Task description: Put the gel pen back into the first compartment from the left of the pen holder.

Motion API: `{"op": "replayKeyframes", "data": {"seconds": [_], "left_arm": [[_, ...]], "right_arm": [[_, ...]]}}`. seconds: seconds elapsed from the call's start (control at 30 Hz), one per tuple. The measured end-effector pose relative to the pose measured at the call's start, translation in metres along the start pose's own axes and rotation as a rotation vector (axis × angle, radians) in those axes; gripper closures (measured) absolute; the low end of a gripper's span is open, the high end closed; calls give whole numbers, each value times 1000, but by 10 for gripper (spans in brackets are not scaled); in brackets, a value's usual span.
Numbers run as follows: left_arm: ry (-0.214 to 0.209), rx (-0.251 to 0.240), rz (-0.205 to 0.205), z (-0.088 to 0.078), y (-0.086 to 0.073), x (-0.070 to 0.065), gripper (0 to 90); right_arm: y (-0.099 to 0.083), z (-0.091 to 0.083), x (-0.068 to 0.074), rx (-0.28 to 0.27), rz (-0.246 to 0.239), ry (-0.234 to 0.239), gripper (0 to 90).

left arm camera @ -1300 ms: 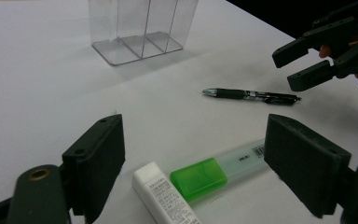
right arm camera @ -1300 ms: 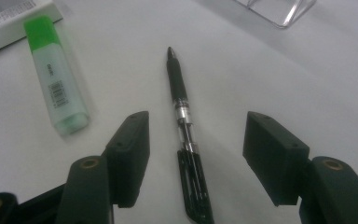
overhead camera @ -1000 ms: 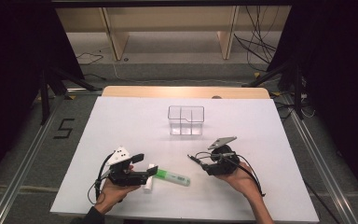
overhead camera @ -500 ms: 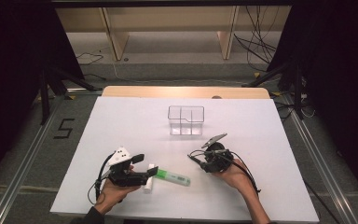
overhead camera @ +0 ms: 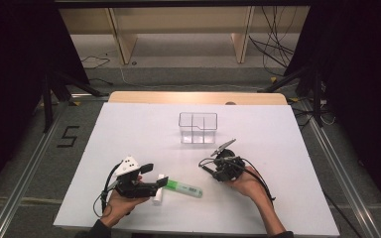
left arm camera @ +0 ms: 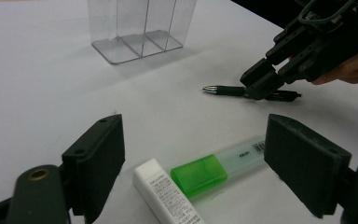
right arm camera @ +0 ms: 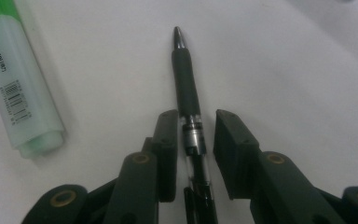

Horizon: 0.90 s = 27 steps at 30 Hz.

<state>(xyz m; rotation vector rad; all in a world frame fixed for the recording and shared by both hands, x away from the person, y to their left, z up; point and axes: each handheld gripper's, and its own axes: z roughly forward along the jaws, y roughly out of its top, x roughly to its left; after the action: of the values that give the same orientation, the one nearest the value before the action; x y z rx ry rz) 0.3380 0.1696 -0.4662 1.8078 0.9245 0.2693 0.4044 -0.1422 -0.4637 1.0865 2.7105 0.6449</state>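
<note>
**Right hand-held gripper closes around the pen on the worktop**

The right hand-held gripper (right arm camera: 192,140) sits low over the white worktop (overhead camera: 287,148), right of centre and near the person's edge. A black pen (right arm camera: 186,88) lies flat between its jaws, pointing away along them, with its metal tip ahead of the pads. The jaws have just been closing and now stand narrow around the barrel: the left pad sits against the pen or just beside it, while a slim gap shows at the right pad, so the pen is framed but not yet clamped. In the left gripper view the same pen (left arm camera: 228,90) lies on the worktop under the right hand-held gripper (left arm camera: 261,84), its tip pointing left.

The left hand-held gripper (left arm camera: 191,163) rests at the near left of the worktop with its jaws wide apart and nothing pressed between them. Between those jaws lie a green-capped highlighter (left arm camera: 214,168) and a white eraser (left arm camera: 165,191), the eraser's end just beside the green cap.

A clear plastic organiser (overhead camera: 198,127) with several compartments stands upright farther back, near the centre, well apart from both hand-held grippers.
</note>
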Motion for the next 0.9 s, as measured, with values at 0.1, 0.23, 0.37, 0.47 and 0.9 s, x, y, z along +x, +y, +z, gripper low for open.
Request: {"op": "replayKeyframes", "data": {"seconds": [0.1, 0.23, 0.37, 0.47, 0.9], "left_arm": [[0, 0, 0, 0, 0, 0, 202], [0, 1, 0, 0, 0, 0, 202], [1, 3, 1, 0, 0, 0, 202], [2, 0, -2, 0, 0, 0, 202], [4, 0, -1, 1, 0, 0, 202]], "right_arm": [[2, 1, 0, 14, -5, -4, 720], [5, 3, 1, 35, -15, -5, 730], [8, 4, 2, 55, -31, -12, 765], [11, 4, 4, 74, -46, -16, 784], [23, 6, 0, 160, -50, 17, 792]]}}
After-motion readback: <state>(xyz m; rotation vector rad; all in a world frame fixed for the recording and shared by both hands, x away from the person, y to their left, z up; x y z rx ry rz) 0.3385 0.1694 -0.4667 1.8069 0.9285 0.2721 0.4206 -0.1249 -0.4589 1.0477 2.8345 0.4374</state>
